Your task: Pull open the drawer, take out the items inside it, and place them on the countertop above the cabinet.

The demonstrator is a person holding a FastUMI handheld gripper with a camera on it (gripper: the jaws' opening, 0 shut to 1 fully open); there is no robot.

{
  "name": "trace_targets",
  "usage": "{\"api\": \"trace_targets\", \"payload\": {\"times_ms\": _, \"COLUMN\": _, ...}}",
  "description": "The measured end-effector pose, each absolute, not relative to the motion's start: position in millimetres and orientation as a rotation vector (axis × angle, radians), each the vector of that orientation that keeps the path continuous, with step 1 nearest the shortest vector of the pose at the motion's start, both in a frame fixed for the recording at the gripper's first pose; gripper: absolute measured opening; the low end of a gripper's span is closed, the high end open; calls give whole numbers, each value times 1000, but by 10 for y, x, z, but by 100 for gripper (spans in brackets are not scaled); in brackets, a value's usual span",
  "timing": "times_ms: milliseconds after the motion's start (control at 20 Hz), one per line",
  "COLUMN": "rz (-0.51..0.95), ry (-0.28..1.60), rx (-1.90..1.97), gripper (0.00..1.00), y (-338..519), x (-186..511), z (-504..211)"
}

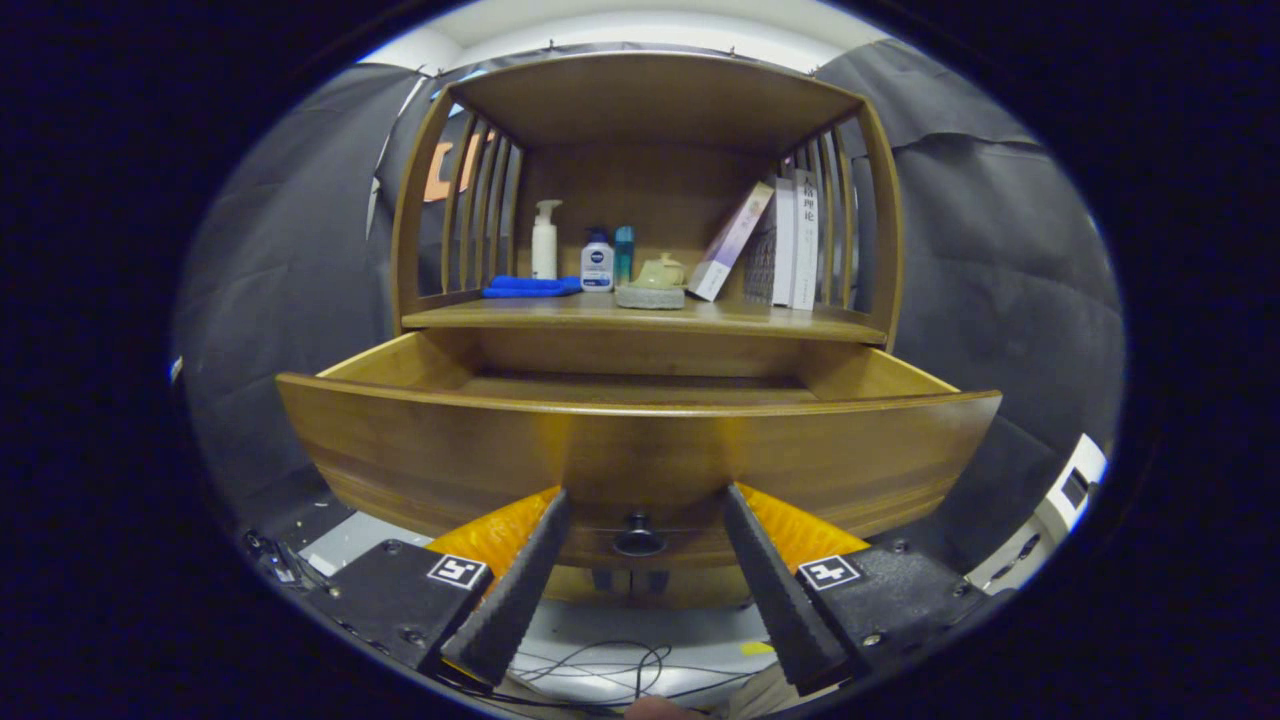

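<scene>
The wooden drawer (pixel 640 450) of the cabinet stands pulled out toward me, its curved front close ahead of the fingers. Its small dark knob (pixel 639 538) sits low on the front, between my two fingertips. My gripper (pixel 645 495) is open, the fingers spread either side of the knob without touching it. The drawer's inside is hidden behind its front panel; only the far inner wall and side walls show. The countertop (pixel 640 315) above the drawer carries several things.
On the countertop stand a white pump bottle (pixel 545 240), a small white-and-blue bottle (pixel 597 262), a teal bottle (pixel 624 254), a folded blue cloth (pixel 530 287), a pale teapot on a coaster (pixel 655 280) and leaning books (pixel 775 240). Slatted sides and a top shelf enclose it. Cables (pixel 600 665) lie on the floor below.
</scene>
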State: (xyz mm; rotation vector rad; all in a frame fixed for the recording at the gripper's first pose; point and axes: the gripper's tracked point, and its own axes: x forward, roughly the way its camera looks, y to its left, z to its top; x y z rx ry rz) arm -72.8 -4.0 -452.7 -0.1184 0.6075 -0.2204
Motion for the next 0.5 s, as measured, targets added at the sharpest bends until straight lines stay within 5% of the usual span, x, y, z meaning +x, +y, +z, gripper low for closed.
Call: {"api": "trace_targets", "payload": {"times_ms": 500, "rz": -230, "ry": 590, "rx": -102, "gripper": 98, "y": -79, "x": -408, "z": -4588}}
